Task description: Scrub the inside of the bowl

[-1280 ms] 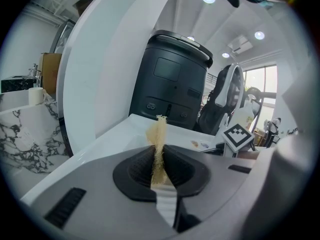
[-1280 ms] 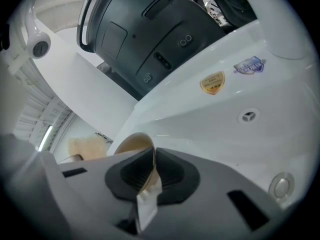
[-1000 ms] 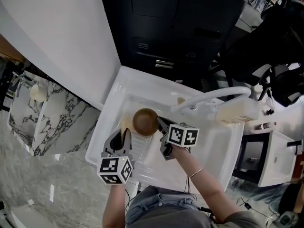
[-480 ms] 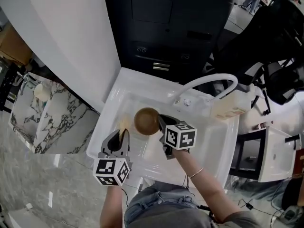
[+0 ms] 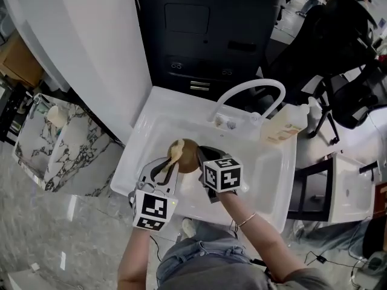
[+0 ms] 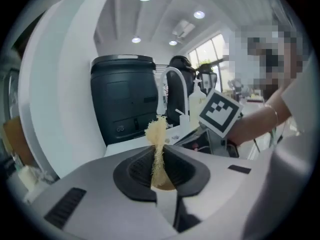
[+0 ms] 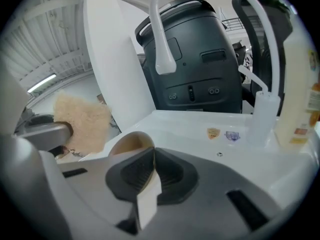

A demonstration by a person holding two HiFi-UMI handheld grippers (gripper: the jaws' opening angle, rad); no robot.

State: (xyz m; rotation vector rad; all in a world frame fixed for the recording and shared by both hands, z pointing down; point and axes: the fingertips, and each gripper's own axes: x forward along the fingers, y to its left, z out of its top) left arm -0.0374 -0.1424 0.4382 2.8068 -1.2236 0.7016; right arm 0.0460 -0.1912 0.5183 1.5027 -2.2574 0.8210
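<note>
- The left gripper [image 5: 167,167] has come up and rightward from its place at the near left of the brown round bowl [image 5: 190,157]. The pale yellow fibrous scrubbing pad [image 5: 176,149] it carries now lies over the bowl's left rim, where half a second ago it hung clear beside it.
- Its jaws are closed flat on the lower part of the pad [image 6: 156,136], with the frayed upper end standing free above them.
- The right gripper [image 5: 202,156] has hardly shifted. Its jaws are pinched on the bowl's right rim [image 7: 131,144], holding the bowl over the middle of the white moulded sink [image 5: 144,127], near the front of the white arched tap [image 5: 248,93].
- Judgement: the approach looks finished and the scrubbing proper is about to start (or has only just started). The pad still has to be worked down into the hollow.
- Hard to tell: the head view does not show whether the pad actually touches the inside wall or only overlaps the rim from above.
- The right gripper view shows the pad [image 7: 82,122] to the left of the bowl with a gap, which hints at no firm contact.
- The bowl's floor is hidden in every view, so any dirt there cannot be judged, nor whether the bowl rests on the sink bottom.
- The cream plastic bottle [image 5: 283,129] at the far right is cut off in the right gripper view.
</note>
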